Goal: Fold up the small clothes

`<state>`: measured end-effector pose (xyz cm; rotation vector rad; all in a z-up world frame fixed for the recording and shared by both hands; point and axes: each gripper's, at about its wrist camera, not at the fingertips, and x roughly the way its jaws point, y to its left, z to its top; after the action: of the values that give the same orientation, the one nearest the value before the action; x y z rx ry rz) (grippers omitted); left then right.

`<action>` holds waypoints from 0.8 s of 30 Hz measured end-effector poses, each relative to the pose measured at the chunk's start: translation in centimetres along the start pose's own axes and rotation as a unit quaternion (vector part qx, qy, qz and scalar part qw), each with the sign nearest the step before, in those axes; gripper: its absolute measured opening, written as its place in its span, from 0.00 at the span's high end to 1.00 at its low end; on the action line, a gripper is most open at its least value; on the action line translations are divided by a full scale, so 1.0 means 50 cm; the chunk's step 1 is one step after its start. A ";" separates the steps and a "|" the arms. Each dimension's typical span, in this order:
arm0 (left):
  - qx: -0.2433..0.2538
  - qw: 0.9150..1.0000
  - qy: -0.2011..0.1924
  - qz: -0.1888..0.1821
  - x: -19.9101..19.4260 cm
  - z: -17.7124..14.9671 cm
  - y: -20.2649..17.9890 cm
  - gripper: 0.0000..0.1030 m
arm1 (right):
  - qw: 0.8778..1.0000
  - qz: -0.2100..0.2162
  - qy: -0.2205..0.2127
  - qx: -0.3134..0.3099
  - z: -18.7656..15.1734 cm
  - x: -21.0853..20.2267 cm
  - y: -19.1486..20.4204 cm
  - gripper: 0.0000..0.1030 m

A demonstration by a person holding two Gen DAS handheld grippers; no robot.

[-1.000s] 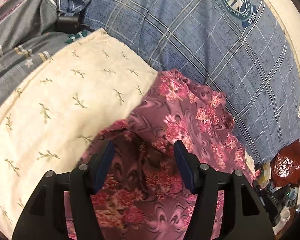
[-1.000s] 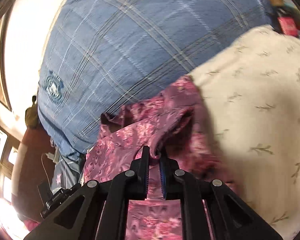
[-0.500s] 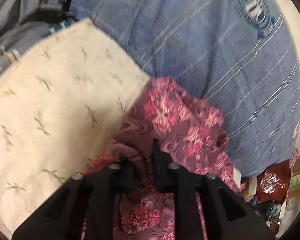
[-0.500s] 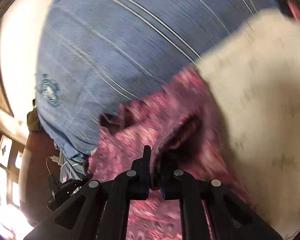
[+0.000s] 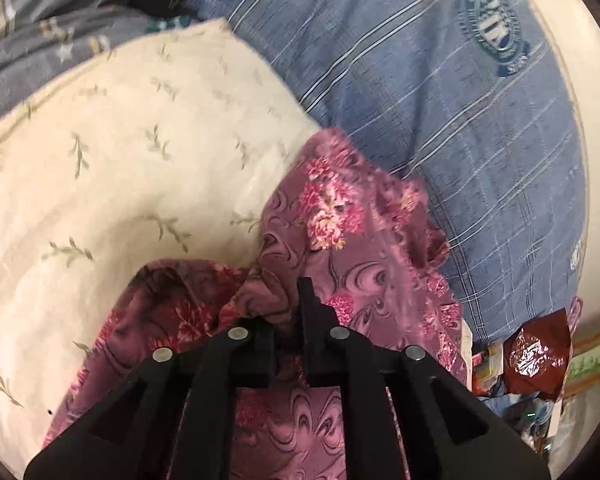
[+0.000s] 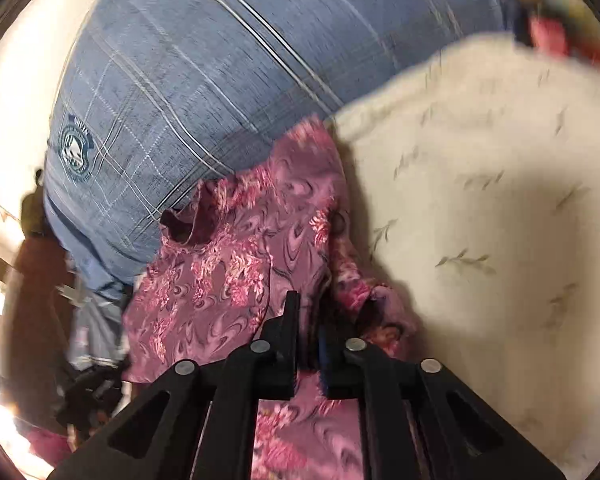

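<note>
A small purple garment with pink flowers (image 5: 340, 220) lies crumpled where a cream leaf-print cloth (image 5: 120, 160) meets a blue plaid bedcover (image 5: 440, 100). My left gripper (image 5: 284, 300) pinches a bunched fold of the garment's near edge, and its jaws are opening slightly. In the right wrist view the garment (image 6: 228, 264) spreads to the left of the cream cloth (image 6: 480, 200). My right gripper (image 6: 308, 316) holds another fold between nearly closed fingers, and its jaws are also opening.
The blue plaid bedcover (image 6: 220, 60) with a round crest fills the far side. Grey star-print fabric (image 5: 40, 40) lies at the far left. A shiny red wrapper (image 5: 536, 356) and small clutter sit off the bed's right edge. Dark objects (image 6: 88, 392) lie on the floor.
My left gripper went from wide open over the garment to closed on a fold of it. The right gripper kept its hold, and the gap between its fingers has widened a little.
</note>
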<state>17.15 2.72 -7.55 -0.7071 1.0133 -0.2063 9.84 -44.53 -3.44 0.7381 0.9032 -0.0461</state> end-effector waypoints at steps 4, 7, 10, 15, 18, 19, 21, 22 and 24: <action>0.018 1.000 -0.011 0.000 0.001 -0.007 -0.010 0.78 | 0.993 -0.017 -0.070 -0.097 0.047 -0.054 0.127 0.84; 0.032 0.999 -0.021 0.012 0.015 -0.012 -0.023 0.76 | 0.985 0.069 0.007 -0.157 0.080 0.020 0.250 0.55; 0.036 0.999 -0.022 0.005 0.014 -0.011 -0.020 0.75 | 0.966 0.142 0.103 -0.192 0.084 0.159 0.381 0.52; 0.041 0.999 -0.019 -0.003 0.016 -0.010 -0.014 0.75 | 0.940 0.159 0.204 -0.224 0.056 0.380 0.518 0.52; 0.043 0.999 -0.016 -0.005 0.018 -0.008 -0.016 0.74 | 0.936 0.133 0.224 -0.235 0.043 0.454 0.528 0.52; 0.042 0.999 -0.014 -0.007 0.018 -0.006 -0.015 0.73 | 0.934 0.134 0.237 -0.231 0.041 0.476 0.529 0.52; 0.039 0.999 -0.010 -0.012 0.019 -0.003 -0.015 0.72 | 0.926 0.147 0.278 -0.209 0.031 0.520 0.531 0.52; 0.040 0.999 -0.009 -0.013 0.019 -0.003 -0.015 0.71 | 0.922 0.151 0.294 -0.203 0.024 0.539 0.533 0.52; 0.041 0.999 -0.009 -0.013 0.019 -0.002 -0.016 0.71 | 0.912 0.154 0.307 -0.223 0.006 0.559 0.553 0.54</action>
<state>17.70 1.59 -7.76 -0.6455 0.9736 -0.2620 37.02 -16.50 -8.05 0.4527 1.3225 0.6901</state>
